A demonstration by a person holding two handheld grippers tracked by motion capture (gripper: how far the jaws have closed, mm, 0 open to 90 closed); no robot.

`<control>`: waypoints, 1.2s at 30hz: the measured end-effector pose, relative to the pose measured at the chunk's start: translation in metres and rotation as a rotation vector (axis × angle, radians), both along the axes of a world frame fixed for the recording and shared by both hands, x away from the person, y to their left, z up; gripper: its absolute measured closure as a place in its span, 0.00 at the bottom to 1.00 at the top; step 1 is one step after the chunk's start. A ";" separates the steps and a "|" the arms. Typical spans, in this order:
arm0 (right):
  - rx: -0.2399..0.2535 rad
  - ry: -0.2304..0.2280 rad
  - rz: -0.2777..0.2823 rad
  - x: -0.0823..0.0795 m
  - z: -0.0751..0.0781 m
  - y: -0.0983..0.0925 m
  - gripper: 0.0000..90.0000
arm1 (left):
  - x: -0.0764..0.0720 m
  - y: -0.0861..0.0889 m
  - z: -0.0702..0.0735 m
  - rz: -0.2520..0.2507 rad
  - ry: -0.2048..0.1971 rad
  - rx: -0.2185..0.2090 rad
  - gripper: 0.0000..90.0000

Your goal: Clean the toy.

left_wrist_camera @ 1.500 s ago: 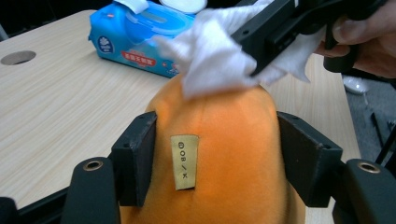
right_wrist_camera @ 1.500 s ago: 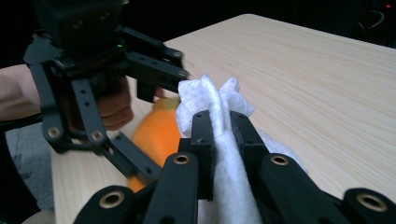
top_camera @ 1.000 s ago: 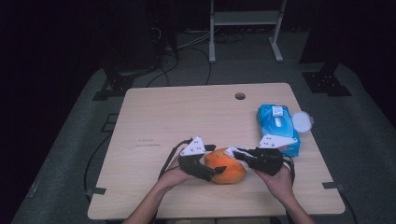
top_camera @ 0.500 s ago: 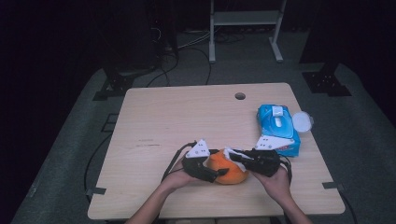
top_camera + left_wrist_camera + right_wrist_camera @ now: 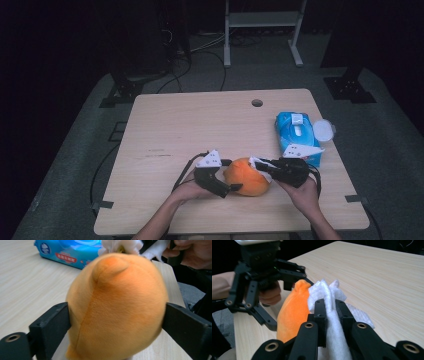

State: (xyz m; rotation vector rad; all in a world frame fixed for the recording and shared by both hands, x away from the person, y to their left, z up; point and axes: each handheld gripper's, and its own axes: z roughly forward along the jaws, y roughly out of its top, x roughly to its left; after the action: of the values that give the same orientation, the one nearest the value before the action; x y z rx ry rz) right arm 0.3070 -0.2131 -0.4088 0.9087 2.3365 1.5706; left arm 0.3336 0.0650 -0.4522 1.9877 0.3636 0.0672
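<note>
1. The orange plush toy (image 5: 247, 176), round, fuzzy and seamed, lies on the table (image 5: 200, 120) near its 6 o'clock edge.
2. The left gripper (image 5: 226, 186) has just been opening; its wide jaws flank the toy.
3. The right gripper (image 5: 329, 305), at the toy's 3 o'clock, pinches a white wipe (image 5: 324, 291).

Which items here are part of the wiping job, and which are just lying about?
In use: orange plush toy, between the left gripper jaws; white wipe, clamped in the right gripper.
Lying about: blue wet-wipe pack; round white lid beside it.
</note>
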 end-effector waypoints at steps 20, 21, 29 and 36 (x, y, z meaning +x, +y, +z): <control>0.055 0.014 -0.001 0.003 -0.001 0.001 0.89 | -0.019 0.012 0.052 0.002 -0.117 0.053 0.33; 0.045 0.017 0.001 0.003 -0.003 0.003 0.89 | -0.018 0.011 0.049 0.008 -0.110 0.080 0.33; 0.075 0.016 -0.039 0.005 0.002 -0.010 0.89 | -0.015 0.010 0.044 0.029 -0.087 0.081 0.31; 0.085 -0.063 0.024 -0.010 0.020 0.007 0.89 | -0.020 -0.006 0.044 0.030 -0.110 0.096 0.30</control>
State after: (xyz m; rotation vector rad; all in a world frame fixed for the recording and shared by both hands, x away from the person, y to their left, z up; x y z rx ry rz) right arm 0.2969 -0.2059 -0.3891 0.8393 2.2618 1.6945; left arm 0.3140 0.0595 -0.4083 2.0632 0.3238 0.2156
